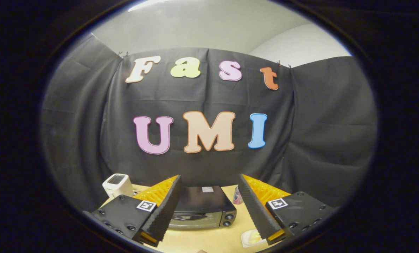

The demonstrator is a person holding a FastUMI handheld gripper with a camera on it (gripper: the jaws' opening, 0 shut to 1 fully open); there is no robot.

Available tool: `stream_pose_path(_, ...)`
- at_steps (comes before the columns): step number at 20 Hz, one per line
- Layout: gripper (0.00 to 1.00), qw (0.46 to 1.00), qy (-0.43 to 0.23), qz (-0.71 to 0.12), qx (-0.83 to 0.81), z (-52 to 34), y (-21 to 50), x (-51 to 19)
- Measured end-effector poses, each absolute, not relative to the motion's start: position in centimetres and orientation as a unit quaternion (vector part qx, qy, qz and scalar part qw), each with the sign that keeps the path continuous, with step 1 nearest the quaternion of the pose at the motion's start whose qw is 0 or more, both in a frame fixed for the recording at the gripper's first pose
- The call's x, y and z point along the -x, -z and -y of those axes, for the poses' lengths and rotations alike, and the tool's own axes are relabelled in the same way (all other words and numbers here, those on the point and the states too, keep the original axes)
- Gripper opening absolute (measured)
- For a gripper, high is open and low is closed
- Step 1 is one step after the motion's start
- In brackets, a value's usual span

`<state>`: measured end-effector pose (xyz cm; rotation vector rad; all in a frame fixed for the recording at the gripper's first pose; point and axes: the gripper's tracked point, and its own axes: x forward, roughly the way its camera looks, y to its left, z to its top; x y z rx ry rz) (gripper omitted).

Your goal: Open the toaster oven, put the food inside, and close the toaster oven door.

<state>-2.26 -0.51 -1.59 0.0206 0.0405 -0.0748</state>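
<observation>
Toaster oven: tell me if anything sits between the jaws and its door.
Nothing visible does. The gripper is open, above the table, and the toaster oven shows between the jaws with its door shut. The white toaster and the food dish sit off to the sides.

The tool [209,181] is held high, well above the toaster oven [202,207], tipped down toward it from the front. Its two fingers [165,207] are spread wide apart, with nothing between them, and touch nothing. The toaster oven shows in the gap between the fingers, far below their tips. Each finger's inner face is ribbed and slants outward from the oven.
</observation>
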Motion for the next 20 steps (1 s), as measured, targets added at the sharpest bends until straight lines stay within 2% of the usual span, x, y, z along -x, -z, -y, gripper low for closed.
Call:
stream_pose_path(14, 0.99, 0.999, 0.018, -0.001, -0.04, -0.2, 10.0, -3.2)
stream_pose_path(20, 0.99, 0.999, -0.005, -0.031, -0.04, -2.9, 14.8, -6.5)
